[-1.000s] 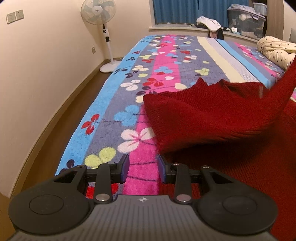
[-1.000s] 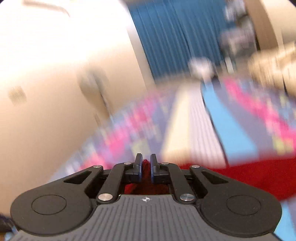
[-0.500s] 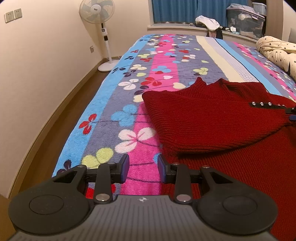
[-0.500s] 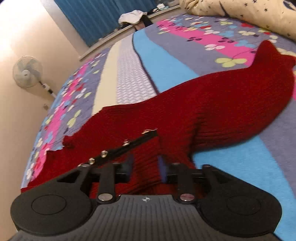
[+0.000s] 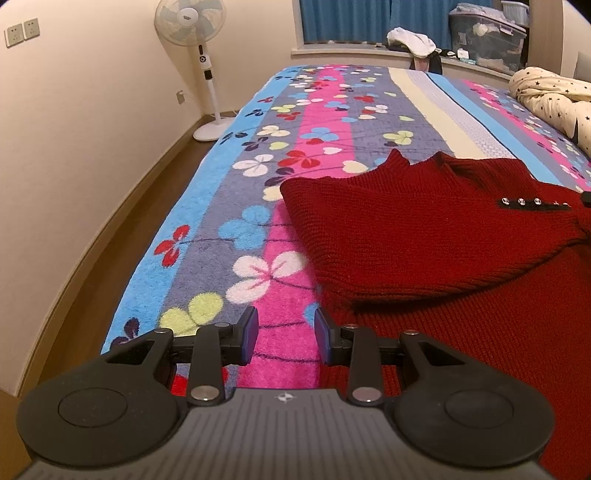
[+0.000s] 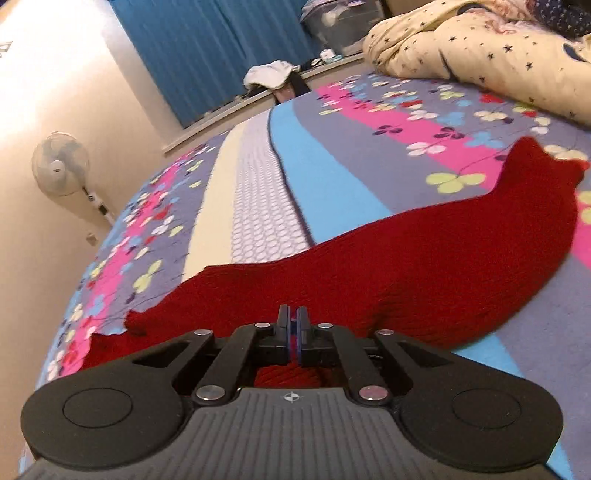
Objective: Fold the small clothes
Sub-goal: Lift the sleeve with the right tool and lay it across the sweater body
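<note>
A dark red knitted sweater [image 5: 424,240] lies on the flowered bedspread [image 5: 258,206], one sleeve folded across its body, a black strip with small studs [image 5: 532,202] at the cuff. My left gripper [image 5: 285,334] is open and empty, low over the bedspread at the sweater's left edge. In the right wrist view the sweater [image 6: 406,266] spreads ahead, its other sleeve reaching to the right. My right gripper [image 6: 293,332] is shut with nothing between its pads, just above the red knit.
A standing fan [image 5: 190,26] is by the wall left of the bed. A star-print quilt [image 6: 480,44] is bunched at the bed's far right. A windowsill with clothes [image 5: 412,40] and a storage box [image 5: 487,37] lies beyond the bed. Wooden floor [image 5: 110,236] runs along the left.
My right gripper carried the sleeve across the sweater, let it go and opened, then pulled back and shut empty. The left gripper stayed still and open.
</note>
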The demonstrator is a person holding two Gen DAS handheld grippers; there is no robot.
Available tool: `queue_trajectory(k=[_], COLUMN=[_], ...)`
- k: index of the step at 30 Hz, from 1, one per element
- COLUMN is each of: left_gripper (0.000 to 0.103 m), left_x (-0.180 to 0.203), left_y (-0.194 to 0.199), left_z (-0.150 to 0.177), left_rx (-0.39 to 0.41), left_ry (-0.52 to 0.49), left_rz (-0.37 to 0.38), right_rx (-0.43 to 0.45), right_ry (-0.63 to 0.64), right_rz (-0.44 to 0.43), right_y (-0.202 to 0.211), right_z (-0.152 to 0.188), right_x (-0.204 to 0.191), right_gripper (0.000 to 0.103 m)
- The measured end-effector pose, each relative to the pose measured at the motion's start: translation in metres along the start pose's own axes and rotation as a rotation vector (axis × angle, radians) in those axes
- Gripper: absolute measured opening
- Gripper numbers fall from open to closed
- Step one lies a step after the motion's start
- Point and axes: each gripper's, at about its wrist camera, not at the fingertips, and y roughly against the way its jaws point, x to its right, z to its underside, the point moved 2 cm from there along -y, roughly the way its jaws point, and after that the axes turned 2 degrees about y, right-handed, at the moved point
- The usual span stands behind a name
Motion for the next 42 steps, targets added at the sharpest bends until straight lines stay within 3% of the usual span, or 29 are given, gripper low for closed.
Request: queue_trajectory(k=[1,2,4,5,8,13,20,21,23,30,36,38,42], left_gripper=[0.037,0.037,0.037,0.037,0.037,0.037,0.037,0.037,0.037,0.037,0.037,0.037,0.037], left_x=[0.000,0.000,0.001,0.002,0.002,0.001,0.001,0.000,0.001,0.007,0.010,0.011,0.011], left_y=[0.000,0.000,-0.001,-0.001,-0.002,-0.002,-0.002,-0.002,-0.002,-0.005,-0.005,-0.006,-0.004], left_z=[0.000,0.000,0.000,0.000,0.001,0.000,0.000,0.000,0.000,0.001,0.000,0.000,0.000], left_rx=[-0.001,-0.001,-0.001,-0.002,-0.003,-0.002,-0.003,-0.003,-0.003,-0.009,-0.008,-0.009,-0.007], left_ry=[0.003,0.004,-0.004,-0.009,-0.012,0.000,-0.004,-0.002,-0.001,-0.017,-0.018,-0.020,-0.026], left_rz=[0.001,0.001,0.003,0.003,0.000,0.001,0.003,0.003,0.005,0.005,0.007,0.008,0.010], right_rx=[-0.001,-0.022,-0.141,-0.208,-0.176,-0.122,0.022,0.031,0.047,0.165,0.159,0.134,0.116], right_ry=[0.029,0.053,0.065,0.073,0.150,0.100,0.029,0.006,-0.059,-0.364,-0.653,-0.716,-0.776], right_rz=[-0.020,-0.039,-0.030,-0.009,0.010,-0.006,0.094,0.110,0.135,0.274,0.350,0.343,0.268], right_y=[0.000,-0.003,-0.019,-0.029,-0.025,-0.015,0.015,0.016,0.020,0.037,0.035,0.026,0.011], right_z=[0.001,0.003,0.013,0.020,0.021,0.006,-0.053,-0.059,-0.073,-0.090,-0.064,-0.055,-0.040], right_x=[-0.006,-0.010,-0.011,-0.008,-0.018,-0.014,0.051,0.066,0.100,0.201,0.262,0.269,0.274], right_gripper=[0.006,0.015,0.041,0.043,0.042,0.042,0.042,0.041,0.024,0.021,0.027,0.042,0.046])
